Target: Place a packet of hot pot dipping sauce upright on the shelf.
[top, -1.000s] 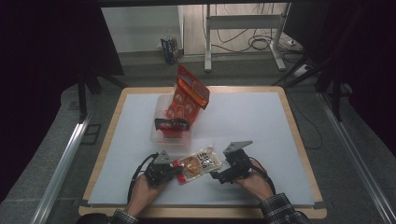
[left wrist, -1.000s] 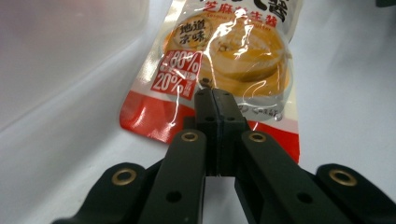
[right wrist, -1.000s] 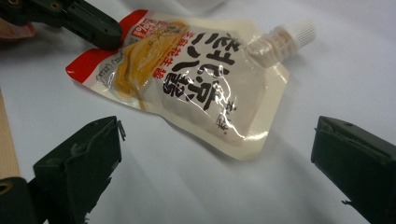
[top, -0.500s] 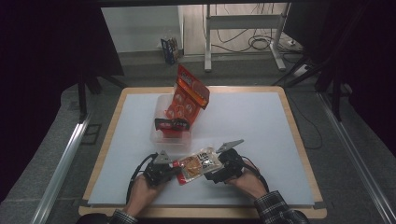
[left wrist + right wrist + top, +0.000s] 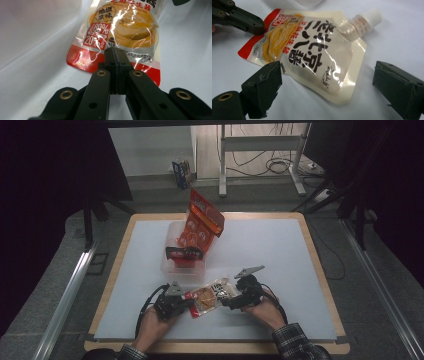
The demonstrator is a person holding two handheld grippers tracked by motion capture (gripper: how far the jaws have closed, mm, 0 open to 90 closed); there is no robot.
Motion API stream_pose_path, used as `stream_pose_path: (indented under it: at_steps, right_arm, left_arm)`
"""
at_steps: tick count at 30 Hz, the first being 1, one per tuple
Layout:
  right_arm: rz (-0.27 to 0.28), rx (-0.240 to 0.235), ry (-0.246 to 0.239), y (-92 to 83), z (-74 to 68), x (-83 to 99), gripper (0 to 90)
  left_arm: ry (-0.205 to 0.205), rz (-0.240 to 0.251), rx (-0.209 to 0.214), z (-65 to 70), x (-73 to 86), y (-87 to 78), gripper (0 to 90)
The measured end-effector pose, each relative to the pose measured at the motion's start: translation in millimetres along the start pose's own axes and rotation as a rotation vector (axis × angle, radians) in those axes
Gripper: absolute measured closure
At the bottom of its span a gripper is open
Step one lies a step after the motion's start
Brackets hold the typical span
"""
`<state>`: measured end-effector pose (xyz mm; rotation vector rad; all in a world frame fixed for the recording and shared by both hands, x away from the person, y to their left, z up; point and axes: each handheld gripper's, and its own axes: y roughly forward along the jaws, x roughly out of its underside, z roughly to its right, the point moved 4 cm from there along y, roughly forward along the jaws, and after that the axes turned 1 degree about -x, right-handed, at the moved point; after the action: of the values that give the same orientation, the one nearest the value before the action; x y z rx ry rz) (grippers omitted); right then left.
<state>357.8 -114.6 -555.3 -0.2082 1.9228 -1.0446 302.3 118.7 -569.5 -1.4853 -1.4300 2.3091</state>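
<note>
A sauce pouch (image 5: 210, 296) lies flat on the white counter (image 5: 280, 255) near its front edge, between the two hands. The left gripper (image 5: 115, 58) is clamped on the pouch's red bottom edge — jaws fully together. The right gripper (image 5: 329, 82) straddles the pouch's spout end, its jaws wide and just now closing in — pads not touching it.

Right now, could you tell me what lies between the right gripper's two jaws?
In the right gripper view, the spouted sauce pouch lies between the open right gripper's jaws, untouched by them.
</note>
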Motion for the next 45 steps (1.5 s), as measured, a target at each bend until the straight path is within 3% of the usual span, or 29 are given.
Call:
stream_pose_path:
  at_steps: [9,13,17,20,25,27,28,32,37,40,45]
  right_arm:
    - [0.029,-0.061,0.041,6.1,-1.2,-5.3,9.7]
    - [0.026,-0.058,0.039,6.1,-1.6,-5.7,9.7]
    - [0.032,-0.075,0.074,5.8,-1.7,-6.7,9.8]
    - [0.028,-0.110,0.096,5.8,-5.3,-6.6,11.7]
    - [0.000,-0.085,0.084,1.5,-10.7,-4.0,12.7]
    - [-0.012,-0.058,0.079,-2.6,-10.4,-0.6,12.7]
    - [-0.026,-0.021,0.064,-7.4,-8.9,3.5,12.8]
    - [-0.029,0.016,0.055,-11.7,-7.7,7.7,12.6]
    - [-0.040,0.013,0.049,-7.3,-11.4,7.7,10.6]
    - [-0.023,-0.020,0.080,-3.8,-11.3,4.1,10.6]
    - [-0.017,-0.038,0.081,2.0,-14.4,-0.6,10.7]
  left_arm:
    - [0.033,-0.003,-0.041,4.6,-6.3,5.4,90.0]
    - [0.029,0.000,-0.034,3.9,-7.6,7.0,90.0]
    - [0.016,0.005,-0.022,3.1,-8.4,8.1,90.0]
    - [0.015,0.006,-0.021,3.0,-7.9,8.0,90.0]
    - [0.006,0.013,-0.025,4.3,-7.5,8.0,90.0]
    - [0.004,0.013,-0.024,4.4,-7.0,7.6,90.0]
    - [0.003,0.013,-0.022,4.3,-6.9,7.5,90.0]
    - [0.003,0.012,-0.023,4.5,-6.8,7.4,90.0]
    - [0.007,0.005,-0.022,4.4,-7.8,7.4,90.0]
    - [0.002,0.013,0.002,4.1,-9.8,9.6,90.0]
    - [0.021,0.016,-0.002,9.7,-15.4,15.7,90.0]
